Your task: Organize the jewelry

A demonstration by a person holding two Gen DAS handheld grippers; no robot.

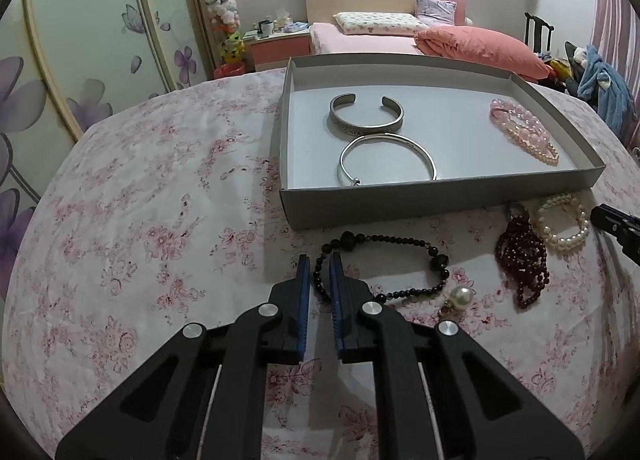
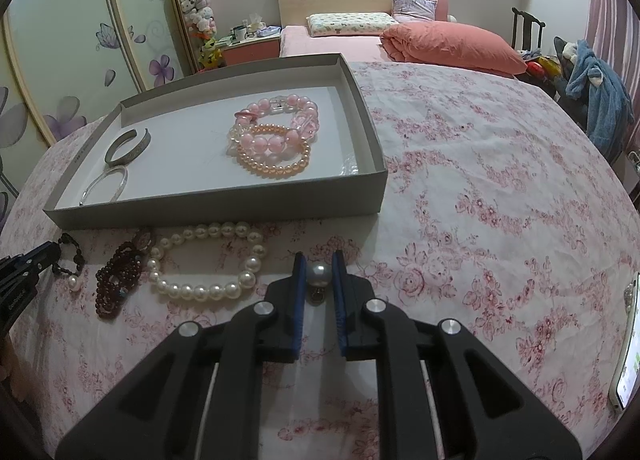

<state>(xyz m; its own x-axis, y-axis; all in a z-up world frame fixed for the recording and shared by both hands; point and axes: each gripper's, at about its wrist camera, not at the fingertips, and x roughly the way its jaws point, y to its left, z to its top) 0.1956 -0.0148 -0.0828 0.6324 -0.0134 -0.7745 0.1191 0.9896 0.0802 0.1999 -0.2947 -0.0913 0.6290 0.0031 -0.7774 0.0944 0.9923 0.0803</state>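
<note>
Floral cloth [image 1: 160,219]: pink-flowered fabric covers the work surface; everything lies on it.
Left gripper [image 1: 319,260]: its blue pads are pressed together on the strand of the black bead bracelet, near that bracelet's left end, low over the cloth.
Black bead bracelet [image 1: 400,244]: a loop of dark beads on the cloth just in front of the tray, with a few larger beads along it.
Pearl earring by the bracelet [image 1: 461,296]: a single pearl on a small metal fitting, touching the right end of the black loop.
Grey tray [image 1: 400,199]: shallow cardboard box, lying flat beyond the loose pieces.
Wide silver cuff [image 1: 366,117]: open bangle, left half of the tray.
Thin silver bangle [image 1: 386,157]: just in front of the cuff, touching it.
Pink bead bracelet [image 2: 276,123]: right half of the tray, lying partly on the peach pearl bracelet [image 2: 276,163].
Dark red bead strand [image 1: 522,256]: bunched on the cloth, right of the black loop.
White pearl bracelet [image 2: 208,264]: on the cloth in front of the tray, just beside the dark red strand.
Right gripper [image 2: 319,264]: pinching a grey pearl earring [image 2: 319,274] between its blue pads, close over the cloth, right of the white pearls.
Phone [image 2: 628,344]: at the far right edge of the cloth, screen lit.
</note>
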